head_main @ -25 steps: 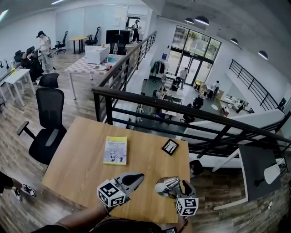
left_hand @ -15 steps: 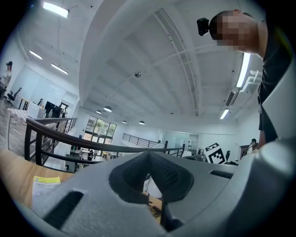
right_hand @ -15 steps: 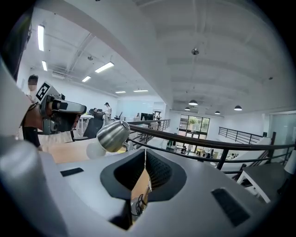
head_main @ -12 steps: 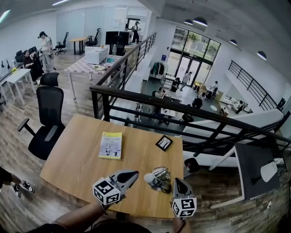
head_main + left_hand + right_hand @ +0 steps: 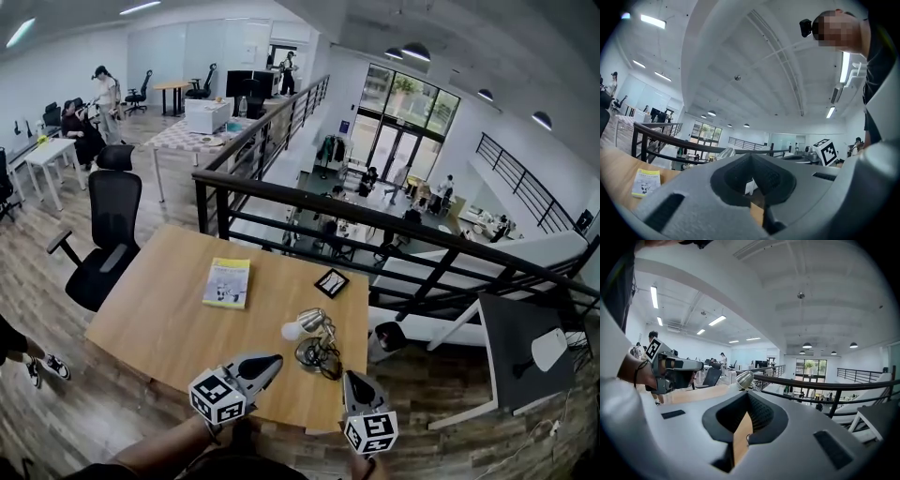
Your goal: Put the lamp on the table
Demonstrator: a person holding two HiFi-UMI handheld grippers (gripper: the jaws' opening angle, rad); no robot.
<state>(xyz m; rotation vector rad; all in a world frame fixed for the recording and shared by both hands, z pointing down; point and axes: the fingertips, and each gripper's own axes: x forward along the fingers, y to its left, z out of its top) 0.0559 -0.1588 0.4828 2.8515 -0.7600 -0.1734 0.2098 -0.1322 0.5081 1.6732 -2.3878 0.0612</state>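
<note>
The lamp (image 5: pixel 314 341) rests on the wooden table (image 5: pixel 169 319) near its front right corner: a silver head, a bent metal neck and a black cord coiled at its foot. The lamp head (image 5: pixel 744 379) also shows in the right gripper view, past the jaws, and the lamp head (image 5: pixel 724 152) peeks over the jaws in the left gripper view. My right gripper (image 5: pixel 352 378) is shut and empty, just short of the lamp. My left gripper (image 5: pixel 273 360) hovers shut and empty to the lamp's left.
A yellow booklet (image 5: pixel 227 282) and a small black framed card (image 5: pixel 331 282) lie farther back on the table. A black railing (image 5: pixel 375 223) runs behind the table with a drop beyond it. An office chair (image 5: pixel 108 234) stands to the left.
My right gripper has come off the lamp and drawn back toward me. The lamp stays on the table. The left gripper has hardly moved.
</note>
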